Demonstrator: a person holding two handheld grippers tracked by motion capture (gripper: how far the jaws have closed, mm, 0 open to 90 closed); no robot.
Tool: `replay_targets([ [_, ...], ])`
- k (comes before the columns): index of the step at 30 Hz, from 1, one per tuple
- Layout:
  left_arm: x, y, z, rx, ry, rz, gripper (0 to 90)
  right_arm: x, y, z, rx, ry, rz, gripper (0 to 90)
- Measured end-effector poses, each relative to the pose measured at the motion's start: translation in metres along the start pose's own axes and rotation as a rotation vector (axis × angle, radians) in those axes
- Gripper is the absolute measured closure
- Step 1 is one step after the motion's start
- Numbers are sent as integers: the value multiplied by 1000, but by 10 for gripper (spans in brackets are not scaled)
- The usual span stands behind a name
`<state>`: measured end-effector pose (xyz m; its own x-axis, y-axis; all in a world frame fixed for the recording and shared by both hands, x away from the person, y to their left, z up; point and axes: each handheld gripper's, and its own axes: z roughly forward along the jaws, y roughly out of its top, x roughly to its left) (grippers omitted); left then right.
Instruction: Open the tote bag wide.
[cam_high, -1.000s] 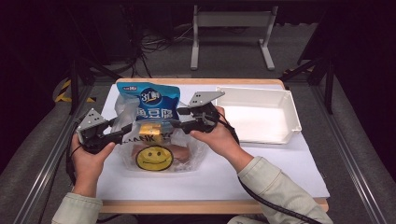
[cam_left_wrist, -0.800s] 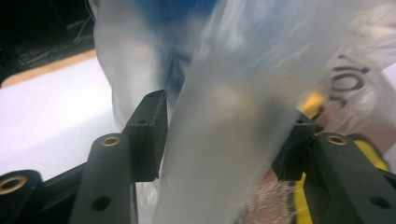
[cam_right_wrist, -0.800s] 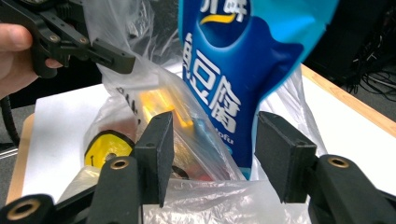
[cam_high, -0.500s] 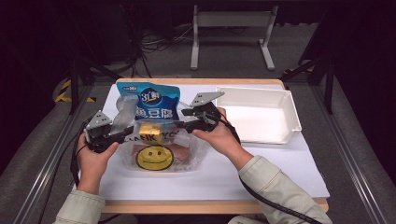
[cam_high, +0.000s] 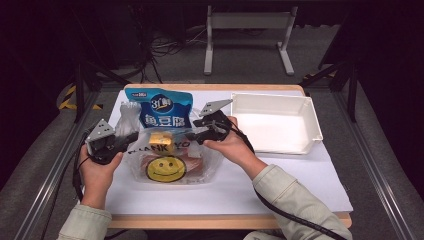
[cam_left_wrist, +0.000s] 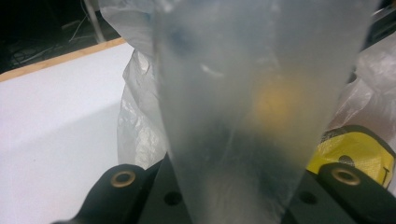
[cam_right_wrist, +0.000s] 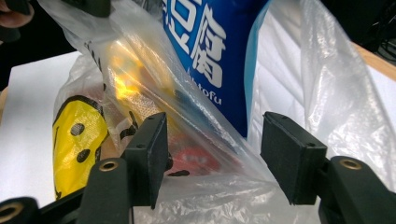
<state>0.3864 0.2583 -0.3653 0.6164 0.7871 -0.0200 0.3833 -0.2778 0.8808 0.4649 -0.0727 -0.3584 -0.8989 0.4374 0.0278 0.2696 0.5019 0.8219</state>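
**Bag held at its left edge, right gripper poised at the other**

The plastic bag (cam_high: 172, 155), clear with a yellow smiley face (cam_high: 163, 169) printed on its front, lies near the front middle of the white-covered table (cam_high: 300, 175), between the two grippers. A blue tofu pouch (cam_high: 165, 112) sits upright at the far side of the bag, its lower end at or inside the bag's mouth — which of the two cannot be settled from above. A yellow item (cam_high: 161, 141) and something reddish show through the film.

The left gripper (cam_high: 131, 138) has the bag's left edge; in the left gripper view a taut sheet of film (cam_left_wrist: 247, 112) rises from between the jaws, so they appear clamped on it, though the tips are hidden. The right gripper (cam_right_wrist: 212, 154) stands with its jaws apart, a fold of film running between them, not yet pinched. The likely purpose is to spread the mouth from both sides so the pouch can go in.

The bag's long axis runs left to right across the table; its mouth faces away from the person, toward the pouch. The pouch's long axis runs front to back.

A white bin (cam_high: 275, 122) stands well to the right, apart from the work.
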Motion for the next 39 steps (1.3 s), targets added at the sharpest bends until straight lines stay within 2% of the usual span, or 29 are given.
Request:
replay_targets([
  [5, 0, 0, -3, -30, -18, -1, 897, -1, -2, 7, 22, -1, -3, 432],
  [8, -1, 1, -6, -47, -28, -1, 897, -2, -2, 9, 37, -4, -5, 488],
  [11, 0, 0, -5, -46, -29, -1, 897, -3, -4, 10, 60, -16, -2, 644],
  [13, 1, -1, -5, -44, -31, -5, 897, -5, -5, 9, 71, -29, -18, 784],
  [15, 1, -1, -6, -46, -32, -4, 897, -6, -7, 6, 69, -15, -23, 890],
  [17, 1, -2, -7, -48, -36, -13, 897, -5, -8, 2, 65, -8, -45, 900],
  [20, 2, -3, -9, -45, -39, -11, 896, -1, -9, -4, 54, 3, -53, 900],
  [21, 1, -6, -12, -46, -48, -18, 896, 3, -9, -11, 39, 15, -64, 900],
  [22, 1, -6, -12, -46, -48, -18, 895, 3, -9, -11, 39, 15, -64, 900],
  [23, 1, -9, -15, -50, -67, -33, 895, 8, -10, -18, 23, 31, -71, 900],
  [26, 0, -12, -17, -51, -74, -37, 896, 14, -11, -25, 11, 50, -76, 900],
  [30, -6, -18, -23, -29, -102, -38, 893, 29, -17, -35, 0, 78, -105, 900],
  [32, -6, -22, -25, -15, -119, -53, 883, 34, -22, -38, 4, 87, -108, 900],
  [34, -5, -27, -24, -10, -130, -75, 875, 35, -25, -39, 8, 69, -124, 900],
  [37, -4, -30, -19, 26, -112, -79, 884, 33, -27, -38, 7, 62, -110, 900],
  [39, -3, -32, -15, 50, -107, -78, 890, 33, -28, -36, 17, 55, -120, 900],
])
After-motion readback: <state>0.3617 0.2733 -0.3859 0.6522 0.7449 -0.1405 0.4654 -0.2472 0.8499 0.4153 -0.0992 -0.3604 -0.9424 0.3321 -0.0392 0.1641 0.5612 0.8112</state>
